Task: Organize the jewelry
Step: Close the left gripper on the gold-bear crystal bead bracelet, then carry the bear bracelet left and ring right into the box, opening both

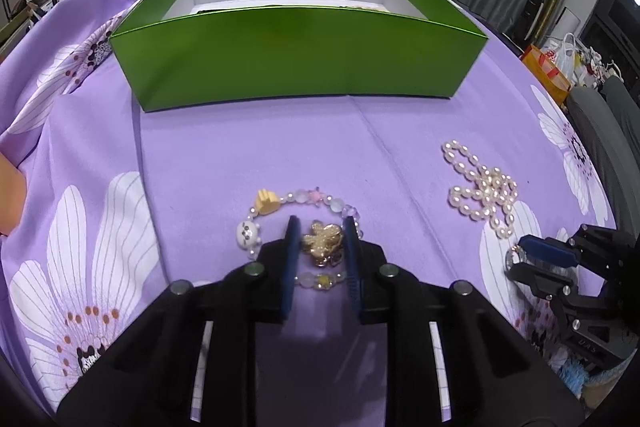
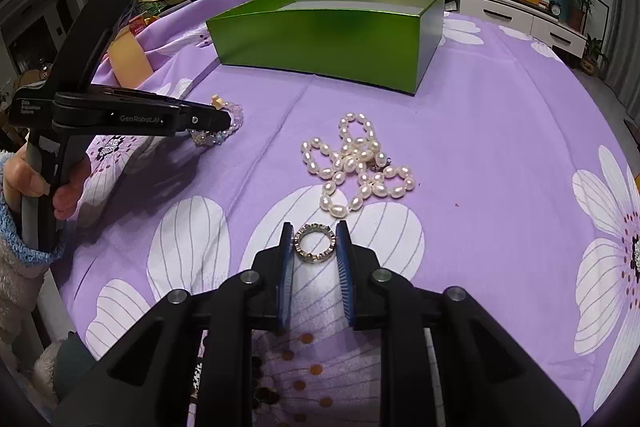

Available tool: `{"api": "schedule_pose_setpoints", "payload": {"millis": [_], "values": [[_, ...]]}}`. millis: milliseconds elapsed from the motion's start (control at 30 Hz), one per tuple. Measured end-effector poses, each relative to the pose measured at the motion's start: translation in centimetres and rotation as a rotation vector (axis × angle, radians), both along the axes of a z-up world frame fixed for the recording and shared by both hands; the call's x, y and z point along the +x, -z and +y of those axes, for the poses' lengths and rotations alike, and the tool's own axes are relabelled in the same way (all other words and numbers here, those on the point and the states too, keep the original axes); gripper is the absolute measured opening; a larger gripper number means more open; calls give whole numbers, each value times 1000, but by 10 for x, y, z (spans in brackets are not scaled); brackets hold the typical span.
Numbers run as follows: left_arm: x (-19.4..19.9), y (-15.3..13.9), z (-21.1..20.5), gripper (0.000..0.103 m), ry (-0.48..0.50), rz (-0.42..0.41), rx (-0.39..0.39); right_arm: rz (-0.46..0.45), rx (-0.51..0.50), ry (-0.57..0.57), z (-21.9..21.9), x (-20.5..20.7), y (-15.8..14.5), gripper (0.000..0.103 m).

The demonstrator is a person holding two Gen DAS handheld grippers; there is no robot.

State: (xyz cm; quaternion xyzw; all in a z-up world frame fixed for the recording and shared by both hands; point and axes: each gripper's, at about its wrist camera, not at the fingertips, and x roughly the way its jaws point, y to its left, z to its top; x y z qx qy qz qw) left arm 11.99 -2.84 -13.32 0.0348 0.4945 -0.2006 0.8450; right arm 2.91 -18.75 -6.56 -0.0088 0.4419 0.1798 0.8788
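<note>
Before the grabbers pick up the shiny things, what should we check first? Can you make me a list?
1. Left gripper has the gold brooch between its fingers: ok.
2. Left jaws squeezed on the brooch: cannot tell; they look near it but contact is unclear.
3. Beaded bracelet out of the way: not ok, it loops around the brooch and the fingertips, so it might get snagged.
4. Right gripper has the sparkly ring between its fingers: ok, gaps show on both sides.
5. Pearl necklace clear of the ring: ok, just beyond it.
6. Green box open on top: ok.
</note>
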Motion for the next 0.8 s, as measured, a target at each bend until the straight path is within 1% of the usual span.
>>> {"api": "schedule_pose_setpoints", "payload": {"millis": [133,300,467,800], "values": [[-4,-4,1,21,-8,-1,-39,-7,-8,-2,1,-1,1,21],[-7,-7,4,21,-10,-5,-58,-35,-49,-12,7,-4,2,21],[-13,-11,7,21,-15,-16,-76,-40,-39,-19,7,-5,1,21],[-26,-31,23,21,-39,-44,-129,-71,-8,-26,9,-7,-15,21]]}}
